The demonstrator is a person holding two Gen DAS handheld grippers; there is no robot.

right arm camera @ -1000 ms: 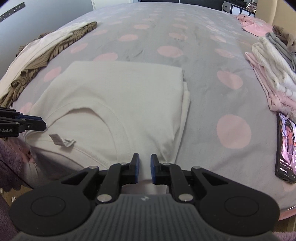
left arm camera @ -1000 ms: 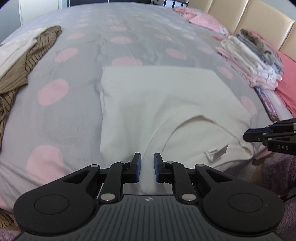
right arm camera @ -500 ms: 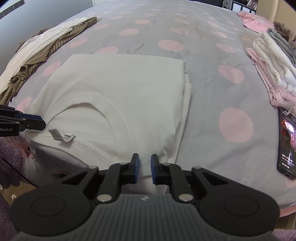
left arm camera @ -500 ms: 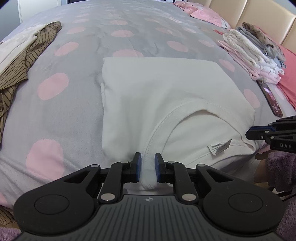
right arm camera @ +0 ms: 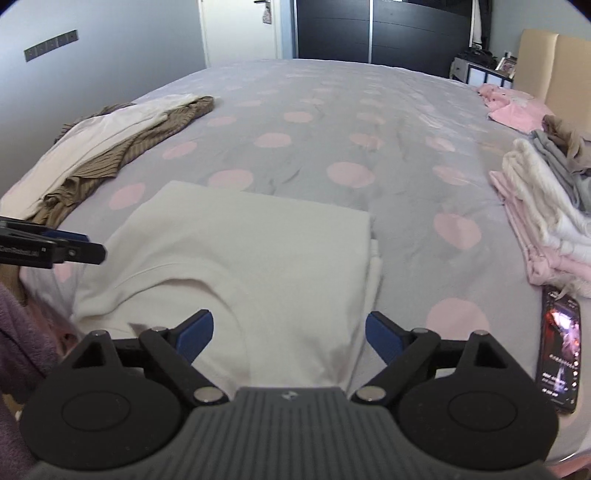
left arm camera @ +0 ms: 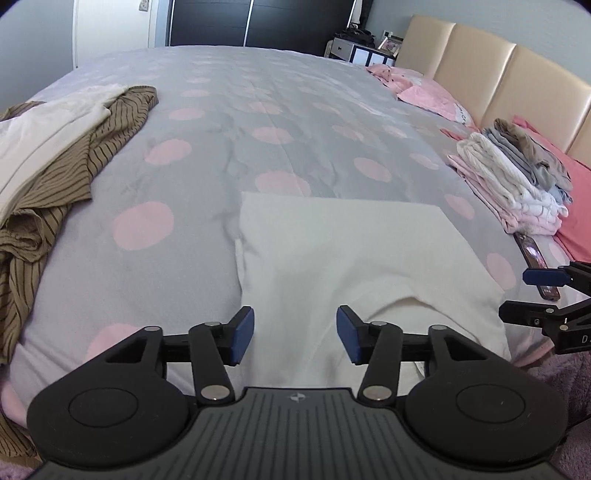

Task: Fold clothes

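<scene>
At the bottom centre of the left wrist view, the left gripper [left arm camera: 295, 334] has its blue-padded jaws apart and still widening; the near edge of the white T-shirt [left arm camera: 354, 258] shows in the gap below them, but neither pad presses on it. At the bottom centre of the right wrist view, the right gripper [right arm camera: 290, 338] is likewise spreading, its jaws standing very wide, with the same T-shirt [right arm camera: 251, 251] lying free beneath the gap. The shirt is folded into a neat rectangle in the lower middle of both frames, neckline toward the cameras, its near edge draped over the edge of the bed. It rests on a grey duvet with pink dots [left arm camera: 258, 122] that fills most of each picture. In the left wrist view the right gripper's fingers poke in from the right edge, just past the shirt's corner; in the right wrist view the left gripper's fingers enter from the left edge. A heap of unfolded clothes, brown striped fabric [left arm camera: 70, 177] mixed with white, lies in the upper left of both frames. A stack of folded clothes [right arm camera: 546, 206] in white, pink and grey sits at the right, and a phone [right arm camera: 559, 343] with its screen lit lies just below it in the lower right. A beige padded headboard [left arm camera: 498, 77] stands at the upper right, with dark wardrobe doors [right arm camera: 373, 29] across the top.
</scene>
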